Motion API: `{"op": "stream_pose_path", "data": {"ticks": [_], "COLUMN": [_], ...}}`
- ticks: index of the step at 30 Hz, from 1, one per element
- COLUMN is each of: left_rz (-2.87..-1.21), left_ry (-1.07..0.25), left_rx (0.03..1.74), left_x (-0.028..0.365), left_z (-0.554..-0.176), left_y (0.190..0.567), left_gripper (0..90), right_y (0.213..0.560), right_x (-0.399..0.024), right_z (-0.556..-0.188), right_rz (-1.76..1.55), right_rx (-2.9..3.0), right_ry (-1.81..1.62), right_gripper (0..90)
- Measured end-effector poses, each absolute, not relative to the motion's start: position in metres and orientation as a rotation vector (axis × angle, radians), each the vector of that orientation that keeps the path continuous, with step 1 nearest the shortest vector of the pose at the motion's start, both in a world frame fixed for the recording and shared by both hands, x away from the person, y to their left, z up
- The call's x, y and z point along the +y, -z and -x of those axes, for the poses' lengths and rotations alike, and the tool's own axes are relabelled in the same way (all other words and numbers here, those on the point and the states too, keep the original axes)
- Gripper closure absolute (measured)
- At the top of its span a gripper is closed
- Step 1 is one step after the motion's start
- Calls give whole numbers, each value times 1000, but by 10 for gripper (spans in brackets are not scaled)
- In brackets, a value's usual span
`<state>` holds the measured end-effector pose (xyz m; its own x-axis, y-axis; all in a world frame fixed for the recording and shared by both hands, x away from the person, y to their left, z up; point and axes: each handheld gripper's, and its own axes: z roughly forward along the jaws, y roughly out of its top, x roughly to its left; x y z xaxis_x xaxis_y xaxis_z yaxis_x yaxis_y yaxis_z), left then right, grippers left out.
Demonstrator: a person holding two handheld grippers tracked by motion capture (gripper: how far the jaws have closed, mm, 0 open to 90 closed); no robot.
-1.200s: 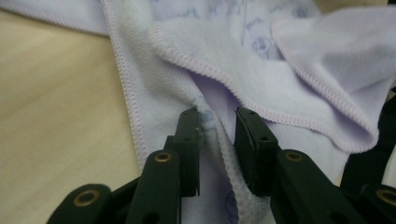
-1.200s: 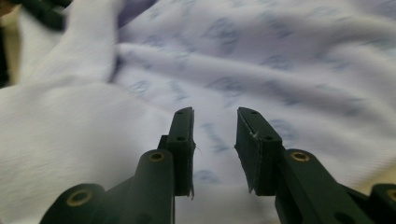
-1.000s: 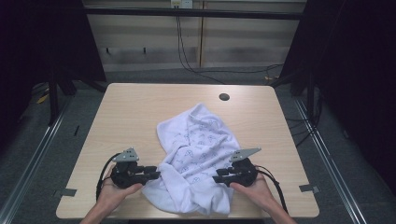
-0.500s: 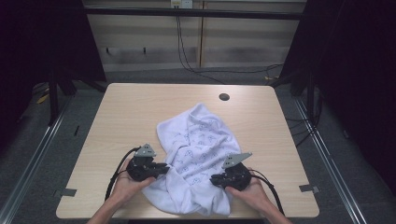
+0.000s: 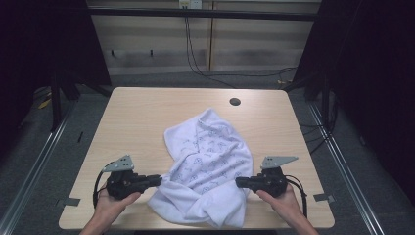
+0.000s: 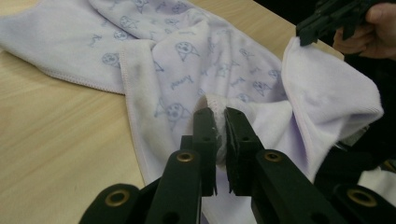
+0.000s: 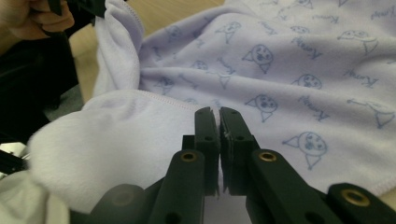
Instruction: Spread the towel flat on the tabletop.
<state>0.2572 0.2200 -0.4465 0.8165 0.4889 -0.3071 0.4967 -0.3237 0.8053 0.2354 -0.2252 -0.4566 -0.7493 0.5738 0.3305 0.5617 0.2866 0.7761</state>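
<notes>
Towel (image 5: pixel 209 161) lies crumpled on the counter (image 5: pixel 147 112), centre toward six o'clock, near edge hanging just at the counter's front. Left tool (image 5: pixel 159 180) at eight o'clock, jaws just closed and clamped on a bunched hem of the towel (image 6: pixel 219 105). Right tool (image 5: pixel 238 182) at four o'clock, jaws likewise just closed, pinching the cloth edge (image 7: pixel 218 114). Fabric looks soft, light, limp terry; it should drape and sag between grips. Best held at hemmed corners, where stitching gives bite.
</notes>
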Motion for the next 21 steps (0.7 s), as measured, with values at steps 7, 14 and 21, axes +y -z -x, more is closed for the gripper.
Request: {"op": "stream_pose_path", "data": {"ticks": [7,14,21], "left_rz": [-2007,-1954,-1929], "left_ry": [46,64,16], "left_rx": [682,634,683], "left_x": [240,264,266], "left_z": [-203,-160,-198], "left_y": [442,430,418], "left_gripper": [838,729,651], "right_y": [443,436,441], "right_x": [-240,-242,-253], "right_z": [-194,-139,-170], "right_rz": [-1075,-960,-1076], "right_rx": [2543,2623,2487], "right_ry": [-1570,-1595,-1510], "right_gripper": [869,751,694]}}
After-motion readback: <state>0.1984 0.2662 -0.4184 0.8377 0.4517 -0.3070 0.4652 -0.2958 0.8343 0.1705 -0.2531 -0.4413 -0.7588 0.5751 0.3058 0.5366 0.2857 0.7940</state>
